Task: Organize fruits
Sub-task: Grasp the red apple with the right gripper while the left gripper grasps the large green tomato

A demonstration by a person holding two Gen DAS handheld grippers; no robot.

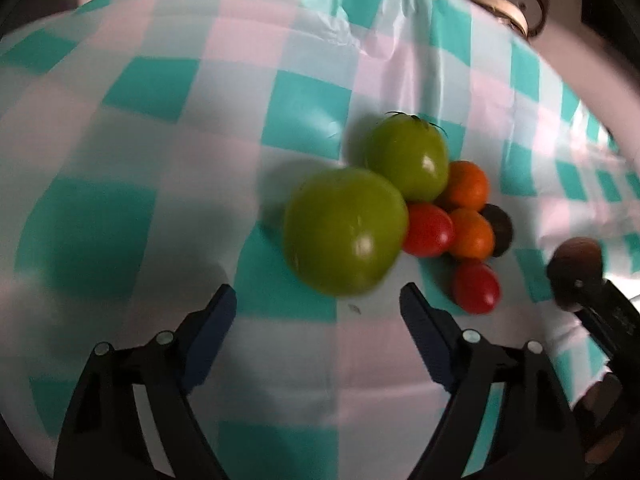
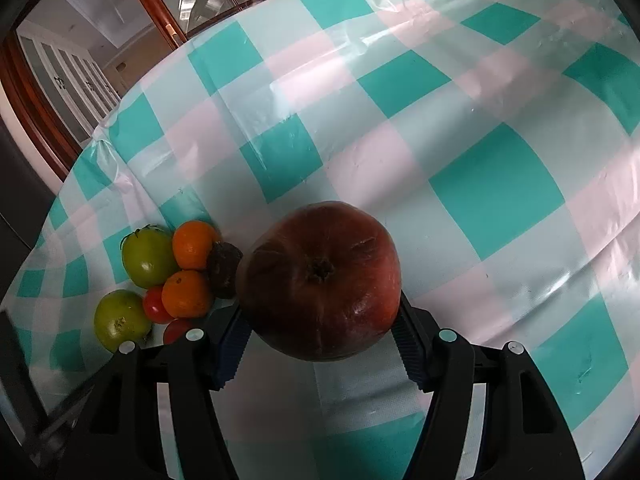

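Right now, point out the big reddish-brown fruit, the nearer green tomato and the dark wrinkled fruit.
Big reddish-brown fruit (image 2: 320, 280): right wrist view, near its stem pit.
Nearer green tomato (image 1: 344, 232): left wrist view, middle of its skin.
Dark wrinkled fruit (image 2: 226, 266): right wrist view, its centre.

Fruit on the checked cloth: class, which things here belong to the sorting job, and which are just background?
Part of the job:
- two green tomatoes
- two oranges
- two red tomatoes
- small dark fruit
- large red-brown fruit, held in the right gripper

Just background:
- checked tablecloth
- wooden cabinet
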